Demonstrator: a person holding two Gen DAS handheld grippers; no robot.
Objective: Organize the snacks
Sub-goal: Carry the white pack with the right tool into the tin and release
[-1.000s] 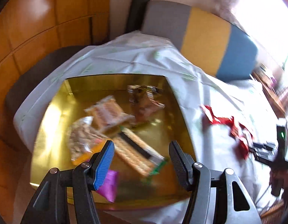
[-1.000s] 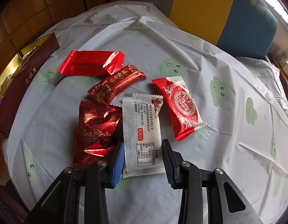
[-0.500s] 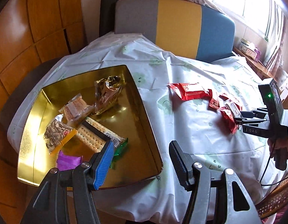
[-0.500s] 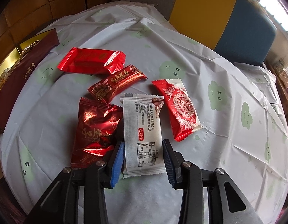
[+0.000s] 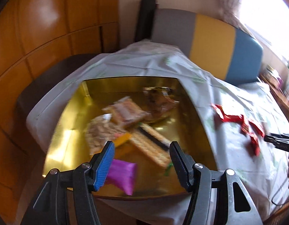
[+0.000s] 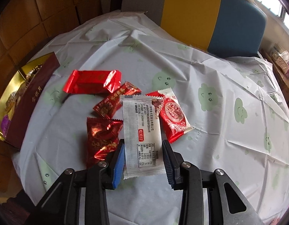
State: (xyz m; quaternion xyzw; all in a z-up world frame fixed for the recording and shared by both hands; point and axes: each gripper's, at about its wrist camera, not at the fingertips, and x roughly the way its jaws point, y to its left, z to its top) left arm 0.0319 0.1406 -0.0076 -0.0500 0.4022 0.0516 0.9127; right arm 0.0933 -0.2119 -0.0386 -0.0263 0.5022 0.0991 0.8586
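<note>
The right gripper (image 6: 143, 156) pinches the near end of a white packet (image 6: 141, 129), its flat printed face up and the far end overlapping the red snacks below it. By the look of it the packet is lifted clear of the cloth, so the step in hand is carrying one snack over to the gold tray (image 6: 5, 101). The next move calls for a swing left over the tray's maroon wall (image 6: 32, 101), then a release above a bare patch of tray floor.

Around the white packet lie four red packets: a glossy crinkled foil one (image 6: 102, 138) just left, a slim one (image 6: 114, 103) beyond that, a plump pillow pack (image 6: 92, 81) farthest, and a red-and-white one (image 6: 172, 116) just right. All are thin, slippery film.

The left gripper (image 5: 141, 164) hangs spread and empty over the tray (image 5: 73, 123), whose mirror-like floor holds a purple packet (image 5: 123, 174), cracker packs (image 5: 150, 142) and other blurred bags. The tablecloth (image 6: 200, 75) is creased plastic.
</note>
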